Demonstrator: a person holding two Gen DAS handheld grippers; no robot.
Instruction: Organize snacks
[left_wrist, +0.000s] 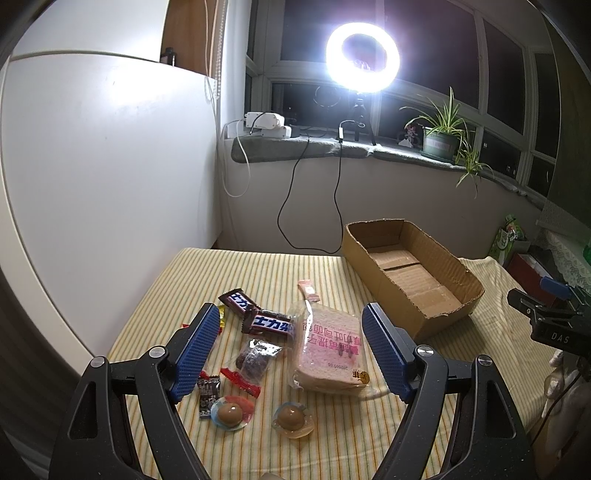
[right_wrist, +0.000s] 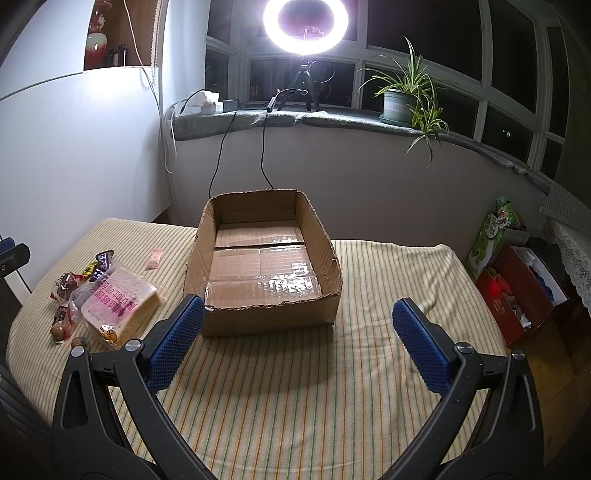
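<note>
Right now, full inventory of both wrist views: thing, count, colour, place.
cardboard box: 1, brown, open and empty, on the cloth right of the snacks
bread pack: 1, clear wrap with pink print, beside the box
chocolate bars: 2, dark wrappers with white print, behind the bread
wrapped eggs: 2, brown in clear wrap, near edge
dark snack pouch: 1, clear wrap, mid pile
pink sachet: 1, far side of the pile
striped cloth: 1, yellow and white, covers the surface
ring light: 1, white, lit, on the sill
potted plant: 1, green, on the sill
left tool: 1, blue pads, open above the snacks
right tool: 1, blue pads, open facing the box
</note>
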